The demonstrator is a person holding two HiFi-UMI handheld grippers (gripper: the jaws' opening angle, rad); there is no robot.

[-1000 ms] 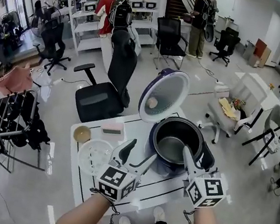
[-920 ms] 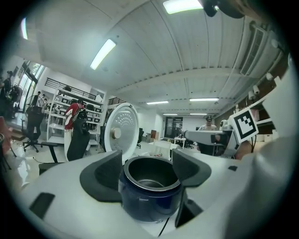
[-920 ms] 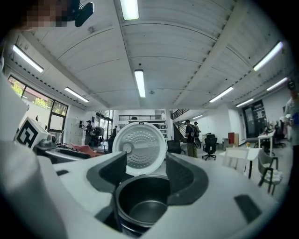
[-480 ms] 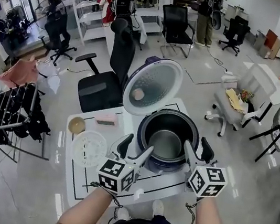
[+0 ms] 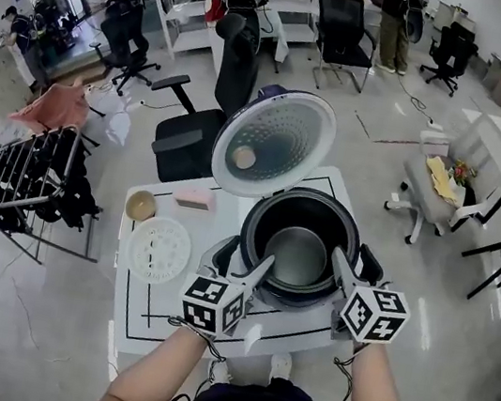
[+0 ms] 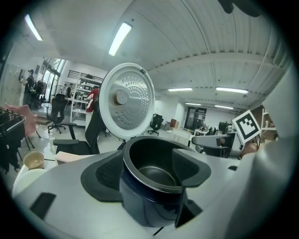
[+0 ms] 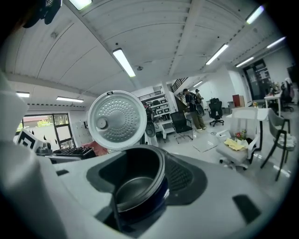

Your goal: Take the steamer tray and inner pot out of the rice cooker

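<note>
The dark rice cooker (image 5: 349,223) stands on the white table with its round lid (image 5: 274,142) tipped up at the back. Its inner pot (image 5: 297,250) sits inside, empty. The white perforated steamer tray (image 5: 159,249) lies flat on the table to the cooker's left. My left gripper (image 5: 240,260) is open at the cooker's near-left edge, and the pot (image 6: 152,179) shows between its jaws. At the near-right edge my right gripper (image 5: 357,265) is open too, its jaws either side of the pot's rim (image 7: 140,191). Neither presses on it.
A small tan bowl (image 5: 141,205) and a pink box (image 5: 195,198) sit at the back left of the table (image 5: 133,304). A black office chair (image 5: 194,142) stands behind it, a drying rack (image 5: 15,184) to the left, white chairs (image 5: 453,181) to the right.
Both grippers have come down and forward from above the table to the cooker's near rim. The head view has closed in on the cooker and looks more steeply down.
</note>
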